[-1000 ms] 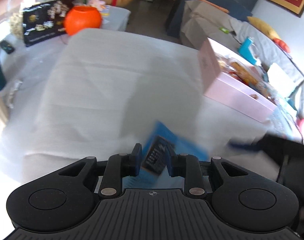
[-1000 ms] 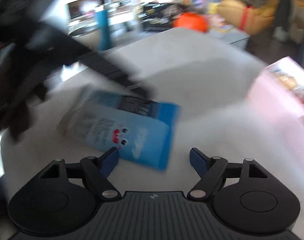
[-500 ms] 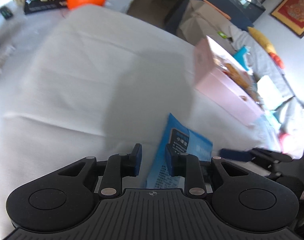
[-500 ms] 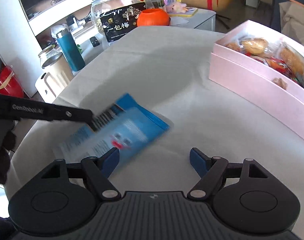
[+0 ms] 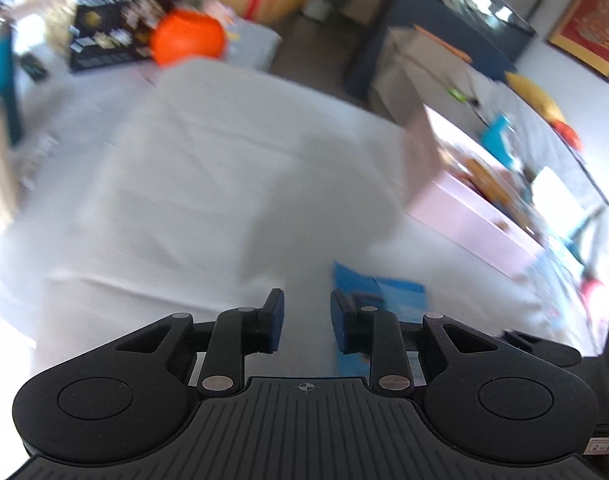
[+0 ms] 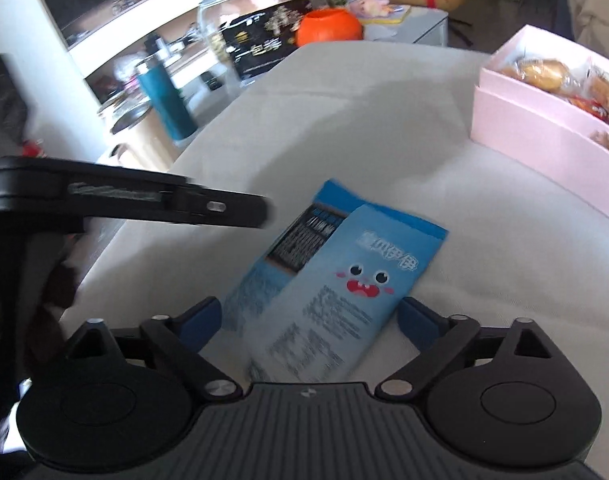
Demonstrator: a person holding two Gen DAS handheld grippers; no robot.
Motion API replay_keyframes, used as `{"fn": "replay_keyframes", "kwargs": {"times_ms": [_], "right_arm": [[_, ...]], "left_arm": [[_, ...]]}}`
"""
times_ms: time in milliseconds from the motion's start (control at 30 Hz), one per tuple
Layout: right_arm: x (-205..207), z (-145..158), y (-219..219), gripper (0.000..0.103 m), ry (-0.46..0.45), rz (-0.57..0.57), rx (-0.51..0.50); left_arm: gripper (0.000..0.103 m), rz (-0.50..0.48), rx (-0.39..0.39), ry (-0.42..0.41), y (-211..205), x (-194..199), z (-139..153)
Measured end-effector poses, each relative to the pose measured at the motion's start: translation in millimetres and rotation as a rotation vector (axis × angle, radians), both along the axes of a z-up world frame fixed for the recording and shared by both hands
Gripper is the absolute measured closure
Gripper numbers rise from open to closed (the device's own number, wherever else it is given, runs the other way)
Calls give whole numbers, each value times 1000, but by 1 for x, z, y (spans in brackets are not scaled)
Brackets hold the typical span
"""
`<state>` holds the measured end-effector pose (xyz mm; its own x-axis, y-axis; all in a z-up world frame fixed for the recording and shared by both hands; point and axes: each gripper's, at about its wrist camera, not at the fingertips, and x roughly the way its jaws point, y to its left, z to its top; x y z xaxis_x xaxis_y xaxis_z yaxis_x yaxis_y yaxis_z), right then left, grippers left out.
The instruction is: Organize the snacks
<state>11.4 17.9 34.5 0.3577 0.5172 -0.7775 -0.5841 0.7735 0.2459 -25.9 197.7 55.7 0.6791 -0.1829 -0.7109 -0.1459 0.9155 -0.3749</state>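
Note:
A blue snack packet [image 6: 336, 284] with a cartoon face lies flat on the white tablecloth, between the spread fingers of my right gripper [image 6: 310, 316], which is open around its near end. In the left wrist view the packet [image 5: 380, 292] lies just right of my left gripper [image 5: 306, 320], which is open and empty. My left gripper also shows from the side in the right wrist view [image 6: 232, 210], to the left of the packet. A pink box [image 6: 544, 136] with wrapped snacks stands at the right.
An orange pumpkin bowl [image 6: 328, 26], a black printed box [image 6: 260, 50], a teal bottle [image 6: 168, 104] and a glass jar [image 6: 220, 16] stand beyond the table's far left edge. The pink box [image 5: 476, 212] is right of the left gripper.
My left gripper has opened and let go of the blue packet, which now lies on the cloth. My right gripper has moved in over the packet's near end.

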Motion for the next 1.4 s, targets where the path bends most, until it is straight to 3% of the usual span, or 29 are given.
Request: {"fn": "replay_keyframes", "kwargs": {"times_ms": [133, 233, 367, 467, 567, 633, 667, 700, 833, 867, 900, 967, 1067, 1200, 1300, 1400], "right_arm": [[5, -6, 29, 0, -72, -64, -57], [-4, -13, 45, 0, -183, -4, -158], [-6, -6, 17, 15, -174, 46, -124], [-4, 3, -17, 20, -165, 30, -107], [-2, 25, -56, 23, -202, -35, -93], [-2, 55, -81, 26, -285, -96, -72], [1, 69, -90, 44, -326, -126, -63], [8, 86, -100, 52, -366, -162, -55], [55, 128, -122, 51, -429, -290, -28], [69, 131, -123, 46, -432, -314, -34], [83, 129, -123, 34, -407, -319, -45], [98, 118, -122, 28, -305, -294, -33], [87, 87, -120, 22, -200, -145, -7], [55, 40, -120, 21, -186, -53, -159], [45, 12, -122, 18, -124, -38, -241], [31, -2, -117, 14, -174, -45, -282]], "left_arm": [[74, 39, 28, -25, 9, -3, 2], [74, 12, 55, -38, 3, -2, 2], [74, -65, 42, -51, -13, 2, -1], [74, -109, 32, -53, -27, 8, -3], [74, -152, 19, -49, -42, 14, -6], [74, -197, 16, -50, -57, 19, -6], [74, -223, 17, -51, -65, 22, -6], [74, -247, 19, -55, -73, 24, -5], [74, -330, 36, -73, -100, 28, -6], [74, -342, 38, -71, -104, 28, -8], [74, -350, 35, -68, -104, 27, -10], [74, -361, 37, -56, -104, 25, -13], [74, -344, 55, -29, -101, 26, -19], [74, -328, 57, -21, -101, 29, -20], [74, -342, 52, -24, -106, 29, -19], [74, -355, 52, -13, -110, 29, -20]]}}
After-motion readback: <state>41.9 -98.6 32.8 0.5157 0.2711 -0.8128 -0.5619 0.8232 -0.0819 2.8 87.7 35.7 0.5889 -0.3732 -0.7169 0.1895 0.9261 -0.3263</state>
